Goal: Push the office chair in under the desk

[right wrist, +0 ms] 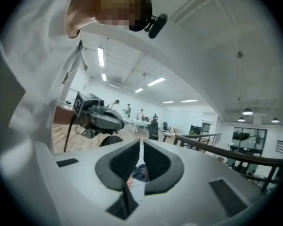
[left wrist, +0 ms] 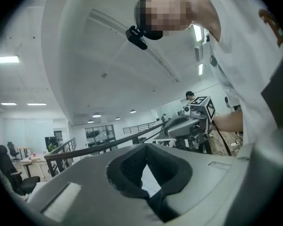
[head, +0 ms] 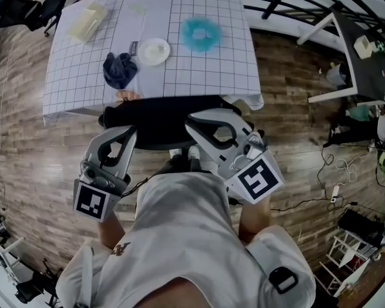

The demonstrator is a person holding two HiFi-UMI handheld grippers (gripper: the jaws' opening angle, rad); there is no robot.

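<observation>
Office chair (head: pixel 159 119): black, seen from steeply above. Only the long curved top of the backrest shows, with some dark frame below it. It stands at the middle of the near edge of the desk (head: pixel 234 69), backrest top right at the hanging cloth. The seat is hidden and probably already under the desk; how much travel is left I cannot tell

Handling, as a judgement:
- stiff frame, and a back that likely gives a little under pressure
- fairly heavy, but it should roll on the wood floor (head: pixel 295 140) with a steady level shove; no wheels in view
- liable to swivel if pushed off-centre, so load both ends of the backrest top evenly
- best contact is the backrest's top rail, one gripper toward each end, pressing rather than pinching

Left gripper (head: pixel 127 133): jaws clenched together on nothing; only gridded cloth shows through the hollow between the pads. The tip is just beside the backrest's left part, contact unconfirmed

Right gripper (head: pixel 194 122): jaws drawn in to a thin slit, nothing pinched. The tip is at the backrest's right part and looks to be touching

On the desk, a dark blue cloth bundle (head: pixel 120 69) lies left of middle, toward the near edge, with a white round dish (head: pixel 154 51) just beside it. A hard bump could jolt them
</observation>
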